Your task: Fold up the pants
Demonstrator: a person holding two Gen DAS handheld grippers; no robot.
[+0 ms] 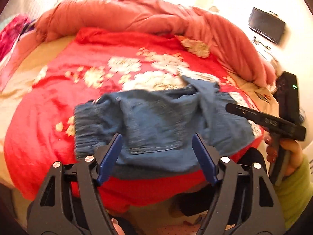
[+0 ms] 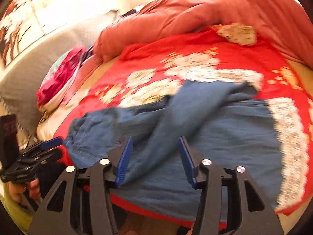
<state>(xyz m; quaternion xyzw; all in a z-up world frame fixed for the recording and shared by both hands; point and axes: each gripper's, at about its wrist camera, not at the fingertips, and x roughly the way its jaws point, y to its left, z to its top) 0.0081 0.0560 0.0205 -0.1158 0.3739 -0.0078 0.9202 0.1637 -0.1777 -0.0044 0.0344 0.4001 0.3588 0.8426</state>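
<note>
A pair of blue denim pants (image 1: 156,117) lies crumpled on a red flowered blanket (image 1: 97,74) on a bed. Its gathered waistband (image 1: 84,129) is at the left, and one leg is thrown across the top (image 2: 195,105). My left gripper (image 1: 156,137) hovers over the pants' near edge, jaws open, with nothing pinched between the blue pads (image 1: 109,156). My right gripper (image 2: 156,139) stands open over the middle of the pants (image 2: 225,137), its pads clear of the cloth. Each gripper shows in the other's view, held in a hand: the right gripper (image 1: 234,109) and the left gripper (image 2: 49,145).
A salmon-pink quilt (image 1: 137,15) is bunched along the far side of the bed. Pink and magenta clothes (image 2: 58,78) lie at the far left by a grey pillow (image 2: 25,82). A dark screen (image 1: 266,25) stands off to the right. A green sleeve (image 1: 295,192) is at the right edge.
</note>
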